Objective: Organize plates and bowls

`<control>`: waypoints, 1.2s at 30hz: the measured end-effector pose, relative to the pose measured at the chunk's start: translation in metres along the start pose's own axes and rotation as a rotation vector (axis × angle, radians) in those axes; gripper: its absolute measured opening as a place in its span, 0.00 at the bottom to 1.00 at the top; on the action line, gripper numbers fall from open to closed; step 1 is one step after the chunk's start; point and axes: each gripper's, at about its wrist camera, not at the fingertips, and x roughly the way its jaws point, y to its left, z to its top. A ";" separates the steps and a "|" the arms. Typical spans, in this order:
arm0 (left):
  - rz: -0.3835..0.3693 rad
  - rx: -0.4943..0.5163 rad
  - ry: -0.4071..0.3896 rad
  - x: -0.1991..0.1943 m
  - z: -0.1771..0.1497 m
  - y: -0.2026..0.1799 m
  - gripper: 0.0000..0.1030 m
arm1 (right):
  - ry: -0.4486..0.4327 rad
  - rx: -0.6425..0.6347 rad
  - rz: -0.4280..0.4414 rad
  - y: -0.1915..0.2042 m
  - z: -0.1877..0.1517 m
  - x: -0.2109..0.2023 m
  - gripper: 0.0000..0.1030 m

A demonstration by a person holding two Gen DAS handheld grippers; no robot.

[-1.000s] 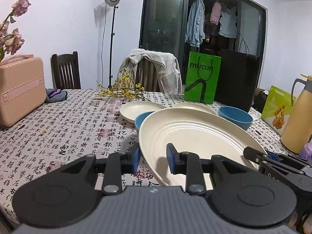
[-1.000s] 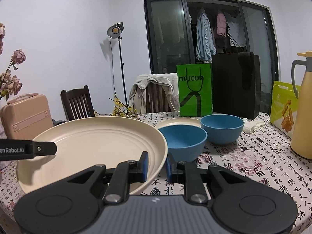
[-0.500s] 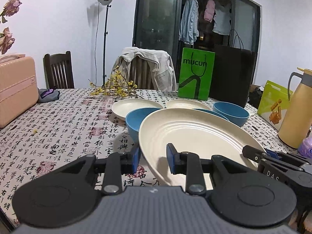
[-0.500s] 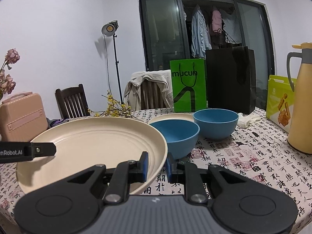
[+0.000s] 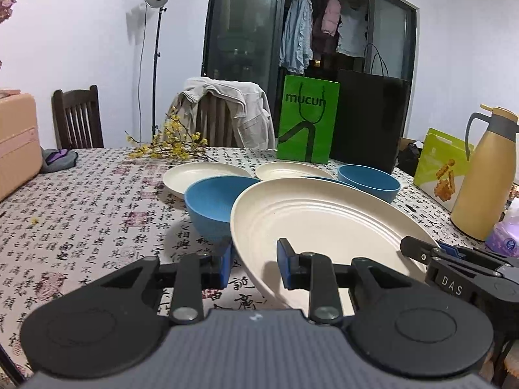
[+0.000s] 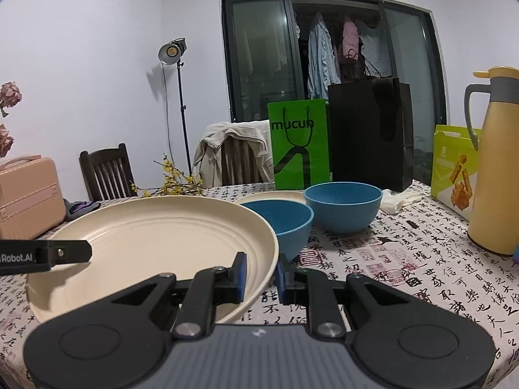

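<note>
Both grippers clamp one big cream plate [image 5: 324, 227] by opposite rims: left gripper [image 5: 253, 262] narrow, pads pinching the near-left rim; right gripper [image 6: 259, 272] narrow, pads pinching the right rim. The plate is off the table [image 5: 81, 201], tilted, in front of the green bag [image 5: 306, 120].

Task looks early. Nothing stacked yet as far as visible. Two small cream plates [image 5: 207, 175] [image 5: 292, 171] lie flat and side by side, between the big plate and the green bag. Three blue bowls sit loose: one [image 5: 211, 204] just left of the big plate, one [image 6: 279, 223] right behind it, mostly hidden in the left view, and one [image 6: 343, 204] further right, nearer the black bag [image 6: 369, 133].

Left, by judgement: set the big plate down, stack the small plates, nest the bowls.
</note>
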 end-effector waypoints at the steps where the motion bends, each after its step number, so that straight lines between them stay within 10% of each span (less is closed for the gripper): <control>1: -0.003 -0.002 -0.001 0.001 -0.001 -0.001 0.27 | -0.001 0.000 -0.001 0.000 -0.001 0.000 0.18; 36: -0.056 0.024 0.016 0.031 -0.026 0.005 0.27 | 0.012 -0.028 -0.046 -0.003 -0.027 0.019 0.18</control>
